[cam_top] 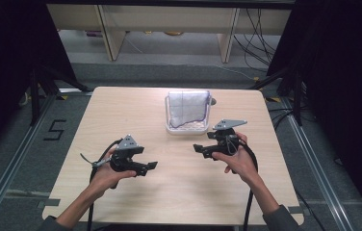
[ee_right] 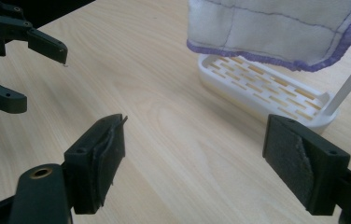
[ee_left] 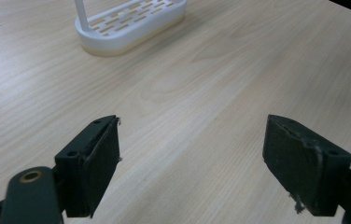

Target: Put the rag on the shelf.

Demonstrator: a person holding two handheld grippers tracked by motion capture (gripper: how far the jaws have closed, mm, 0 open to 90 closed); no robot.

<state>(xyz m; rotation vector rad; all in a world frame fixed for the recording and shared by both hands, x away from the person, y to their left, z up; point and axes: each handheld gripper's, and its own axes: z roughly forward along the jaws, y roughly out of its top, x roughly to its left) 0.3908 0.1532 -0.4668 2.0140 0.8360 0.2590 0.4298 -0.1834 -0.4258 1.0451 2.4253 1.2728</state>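
Wooden bench (cam_top: 121, 110) | cloth (cam_top: 187, 108) draped on white rack (cam_top: 185, 129), far centre | left gripper (cam_top: 151, 166), right gripper (cam_top: 197, 148): fingers wide, empty | risk: tugging cloth tips light rack

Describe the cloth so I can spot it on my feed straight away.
Look to the far middle of the light wooden table, beyond both grippers. There a white slotted rack stands, and the cloth hangs over its upright rail. It is the only fabric there: white, with thin grid lines and a purple stitched edge.
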